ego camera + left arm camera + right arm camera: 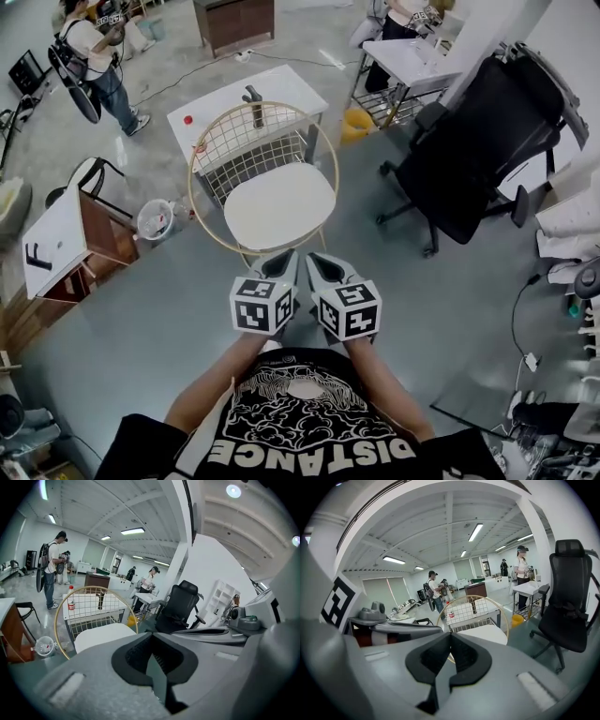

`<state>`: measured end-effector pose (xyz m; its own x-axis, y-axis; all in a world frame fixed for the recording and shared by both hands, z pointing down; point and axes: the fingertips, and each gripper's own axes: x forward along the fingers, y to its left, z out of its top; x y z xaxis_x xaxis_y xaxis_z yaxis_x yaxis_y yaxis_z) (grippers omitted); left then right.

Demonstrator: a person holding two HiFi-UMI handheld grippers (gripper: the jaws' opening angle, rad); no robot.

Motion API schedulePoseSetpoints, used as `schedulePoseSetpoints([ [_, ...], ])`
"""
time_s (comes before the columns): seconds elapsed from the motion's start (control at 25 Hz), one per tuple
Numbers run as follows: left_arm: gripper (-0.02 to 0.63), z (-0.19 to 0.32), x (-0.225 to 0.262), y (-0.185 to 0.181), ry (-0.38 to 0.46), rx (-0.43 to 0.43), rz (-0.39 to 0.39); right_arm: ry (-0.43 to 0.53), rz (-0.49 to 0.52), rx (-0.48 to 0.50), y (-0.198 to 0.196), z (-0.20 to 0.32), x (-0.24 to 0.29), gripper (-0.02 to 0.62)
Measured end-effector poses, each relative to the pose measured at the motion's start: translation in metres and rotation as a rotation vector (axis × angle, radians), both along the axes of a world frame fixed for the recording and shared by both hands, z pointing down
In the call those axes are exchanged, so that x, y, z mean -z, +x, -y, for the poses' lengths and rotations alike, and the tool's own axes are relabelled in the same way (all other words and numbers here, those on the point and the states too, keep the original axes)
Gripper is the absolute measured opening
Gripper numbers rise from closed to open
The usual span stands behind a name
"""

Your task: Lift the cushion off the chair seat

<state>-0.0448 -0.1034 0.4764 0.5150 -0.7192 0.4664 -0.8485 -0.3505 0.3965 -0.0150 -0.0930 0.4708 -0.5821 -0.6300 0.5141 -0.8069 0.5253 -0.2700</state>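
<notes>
A round white cushion (279,204) lies on the seat of a chair with a gold wire hoop back (246,141). Both grippers hover side by side just in front of the seat's near edge, apart from the cushion. My left gripper (284,262) has its jaws closed together with nothing between them. My right gripper (316,264) looks the same, shut and empty. In the left gripper view the cushion (101,634) shows beyond and left of the closed jaws (151,637). In the right gripper view the cushion (485,632) sits just past the closed jaws (450,637).
A white table (286,89) with a red-capped bottle stands behind the chair. A black office chair (478,150) is at the right. A low wooden side table (66,239) and a clear bin (155,220) are at the left. A person (94,52) stands far left.
</notes>
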Motion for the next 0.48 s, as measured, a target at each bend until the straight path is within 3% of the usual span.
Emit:
schedulePoseSetpoints([
  [0.32, -0.008, 0.053, -0.003, 0.04, -0.048, 0.119, 0.018, -0.036, 0.01, 0.128, 0.041, 0.061, 0.0, 0.0],
  [0.48, -0.008, 0.066, -0.011, 0.039, -0.066, 0.188, 0.024, -0.046, 0.016, 0.198, 0.04, 0.078, -0.006, 0.0],
])
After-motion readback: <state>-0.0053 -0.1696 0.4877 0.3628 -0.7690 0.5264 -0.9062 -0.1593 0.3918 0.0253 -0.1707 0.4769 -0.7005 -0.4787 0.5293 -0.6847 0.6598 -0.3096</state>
